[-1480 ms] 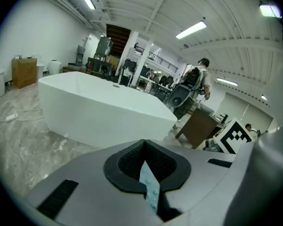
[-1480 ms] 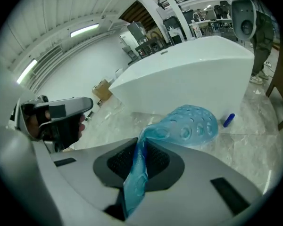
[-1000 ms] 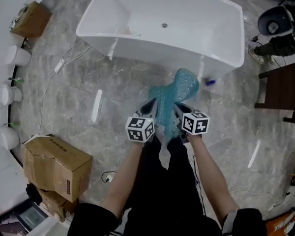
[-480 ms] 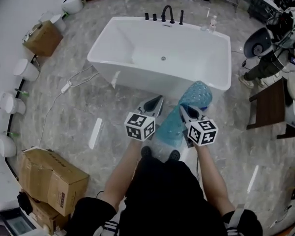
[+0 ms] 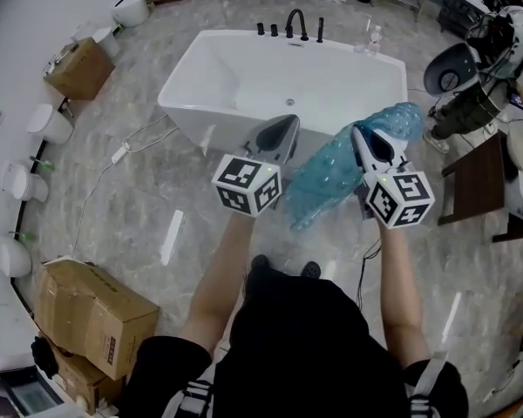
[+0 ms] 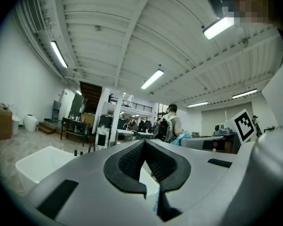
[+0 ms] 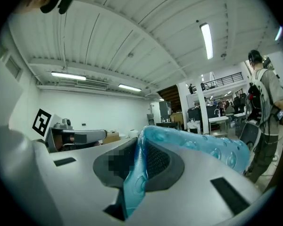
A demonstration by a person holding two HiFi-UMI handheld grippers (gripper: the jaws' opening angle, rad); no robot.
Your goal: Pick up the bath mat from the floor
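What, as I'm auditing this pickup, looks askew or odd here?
The bath mat hangs crumpled and folded in the air, pinched at one edge by the right gripper alone; the left gripper is shut with nothing between its jaws.

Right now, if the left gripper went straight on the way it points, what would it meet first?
Probably nothing near: the left gripper aims level, above the white freestanding bathtub; depth is unclear.

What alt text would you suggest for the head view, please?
Seen from above, the right claw grips a blue bath mat, held up above the grey floor in front of a white bathtub. The left claw is shut beside it, holding nothing.
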